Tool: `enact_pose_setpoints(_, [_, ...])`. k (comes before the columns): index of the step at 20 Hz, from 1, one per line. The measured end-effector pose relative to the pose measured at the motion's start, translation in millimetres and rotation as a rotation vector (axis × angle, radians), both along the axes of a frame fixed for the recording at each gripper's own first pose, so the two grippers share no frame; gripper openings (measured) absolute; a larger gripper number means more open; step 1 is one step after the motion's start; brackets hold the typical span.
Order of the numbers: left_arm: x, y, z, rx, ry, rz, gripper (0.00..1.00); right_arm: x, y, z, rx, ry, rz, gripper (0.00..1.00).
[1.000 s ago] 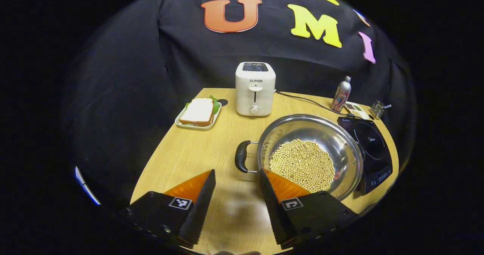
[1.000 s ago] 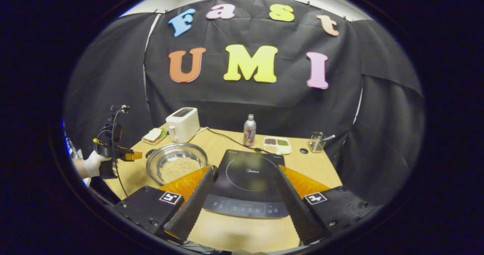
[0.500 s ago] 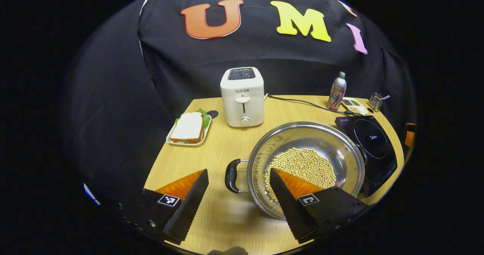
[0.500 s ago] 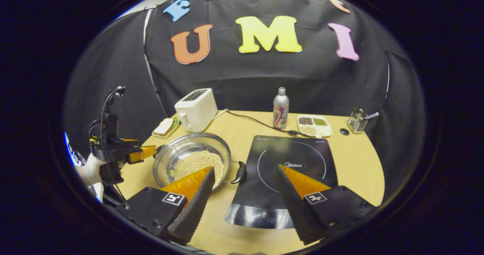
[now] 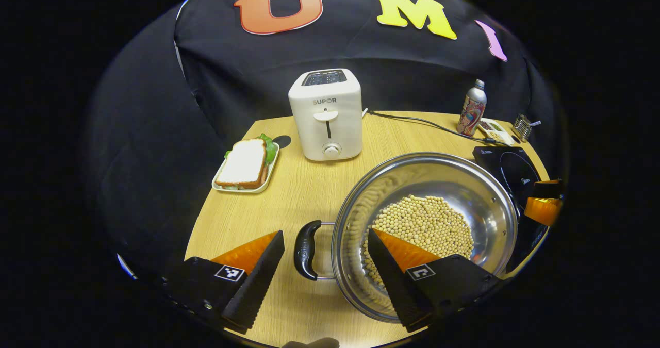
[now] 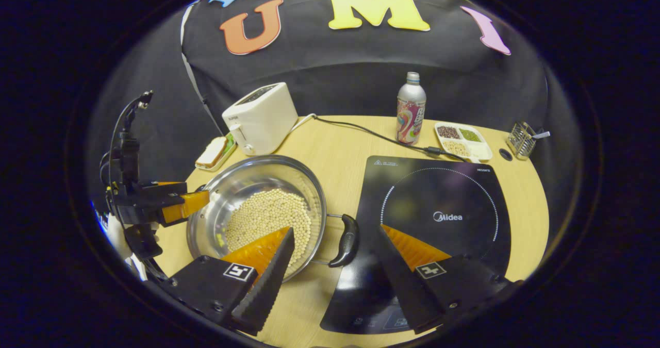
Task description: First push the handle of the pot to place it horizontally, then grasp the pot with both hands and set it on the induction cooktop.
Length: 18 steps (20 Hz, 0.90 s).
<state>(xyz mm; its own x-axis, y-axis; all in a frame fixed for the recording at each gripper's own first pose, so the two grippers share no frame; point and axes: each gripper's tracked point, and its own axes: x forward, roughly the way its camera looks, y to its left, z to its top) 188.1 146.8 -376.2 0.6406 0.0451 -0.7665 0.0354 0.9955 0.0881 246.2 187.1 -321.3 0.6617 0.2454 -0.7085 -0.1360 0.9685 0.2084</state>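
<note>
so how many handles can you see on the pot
2. One handle is on the pot side nearest the left tongs; the other handle faces the induction cooktop, between the right tongs.

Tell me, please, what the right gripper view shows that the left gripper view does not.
Right gripper view: the right handle of the pot, lying beside the cooktop, whose whole face is seen, and the left gripper at the pot's far rim. Left gripper view: the left handle between its own open fingers, and the right gripper by the cooktop. Both: the pot with beans, toaster, bottle, sandwich.
</note>
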Motion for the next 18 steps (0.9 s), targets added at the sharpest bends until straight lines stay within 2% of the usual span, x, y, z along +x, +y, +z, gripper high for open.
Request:
enact_pose_setpoints(1, [1,2,-4,0.003,0.011,0.004,1.00,2,1,-7,0.000,0.019,-0.006,0.98])
enact_pose_setpoints(2, [1,2,-7,0.003,0.021,0.004,0.98,4,3,-12,0.001,0.036,-0.010,0.92])
enact_pose_setpoints(3, [1,1,-10,0.003,0.030,-0.001,0.98,5,3,-17,-0.005,0.050,-0.011,0.98])
enact_pose_setpoints(4, [1,2,-12,0.005,0.040,-0.003,0.98,5,3,-21,-0.009,0.061,-0.010,0.98])
enact_pose_setpoints(5, [2,1,-15,0.005,0.046,-0.004,0.98,6,3,-26,-0.011,0.069,-0.013,0.90])
enact_pose_setpoints(6, [3,0,-17,0.002,0.052,-0.010,0.97,6,3,-29,-0.010,0.081,-0.020,0.89])
enact_pose_setpoints(7, [3,-1,-20,0.003,0.059,-0.014,0.96,3,3,-34,-0.005,0.102,-0.029,0.94])
enact_pose_setpoints(8, [4,-2,-21,0.007,0.062,-0.015,0.93,2,4,-34,0.003,0.109,-0.037,0.82])
enact_pose_setpoints(10, [4,-2,-25,0.006,0.075,-0.014,0.88,2,8,-37,0.002,0.115,-0.035,0.78])
enact_pose_setpoints(11, [4,0,-26,0.012,0.081,-0.011,0.86,6,9,-39,-0.003,0.117,-0.048,0.73])
enact_pose_setpoints(12, [5,4,-26,0.027,0.087,-0.009,0.92,4,6,-38,-0.007,0.120,-0.058,0.67])
enact_pose_setpoints(13, [5,3,-25,0.021,0.094,-0.007,0.78,4,7,-39,0.003,0.137,-0.067,0.70])
enact_pose_setpoints(14, [5,4,-26,0.006,0.105,-0.008,0.79,5,9,-38,0.013,0.151,-0.075,0.66])
enact_pose_setpoints(15, [4,3,-27,-0.002,0.115,-0.011,0.69,5,8,-39,0.015,0.158,-0.077,0.65])
enact_pose_setpoints(16, [3,3,-27,-0.004,0.123,-0.016,0.67,4,8,-38,0.013,0.167,-0.078,0.66])
enact_pose_setpoints(17, [2,3,-26,-0.001,0.133,-0.026,0.77,5,7,-38,0.016,0.170,-0.081,0.62])
enact_pose_setpoints(18, [2,3,-27,0.002,0.140,-0.034,0.65,5,8,-38,0.021,0.169,-0.084,0.60])
